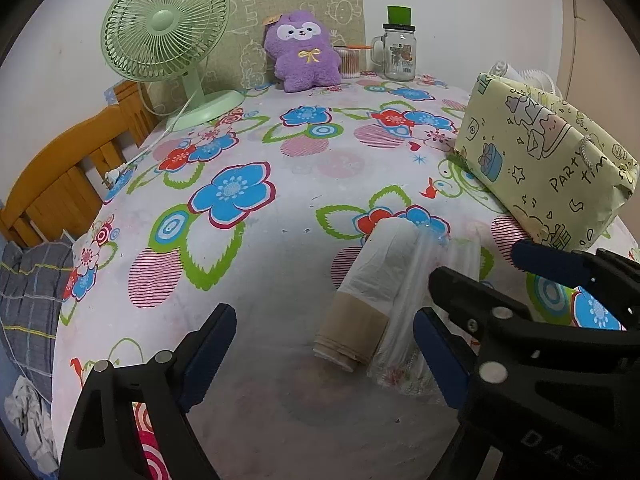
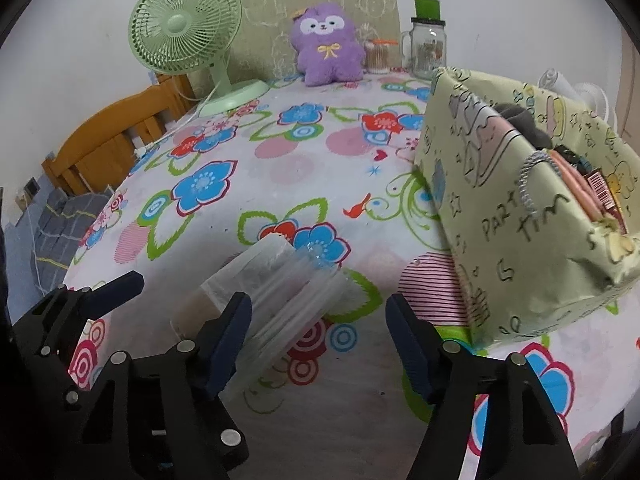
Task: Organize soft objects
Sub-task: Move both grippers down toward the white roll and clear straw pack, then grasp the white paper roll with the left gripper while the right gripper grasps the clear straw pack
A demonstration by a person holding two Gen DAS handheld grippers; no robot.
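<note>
A soft pack in clear plastic point(image 1: 372, 280), white and beige inside, lies on the flowered table near the front; it also shows in the right wrist view point(image 2: 264, 292). My left gripper point(image 1: 324, 340) is open and empty, the pack between its fingers' line and just ahead. My right gripper point(image 2: 318, 336) is open and empty, its left finger beside the pack's near end. A purple plush toy point(image 1: 302, 54) sits upright at the table's back; it also shows in the right wrist view point(image 2: 326, 46). A yellow-green gift bag point(image 2: 520, 208) printed "PARTY TIME" stands open at right with items inside.
A green desk fan point(image 1: 168, 40) stands back left, its cord trailing to the left edge. A glass mug jar point(image 1: 398, 58) and a cotton-swab box point(image 1: 350, 62) stand at the back. A wooden chair point(image 1: 68, 172) with a grey cushion sits left of the table.
</note>
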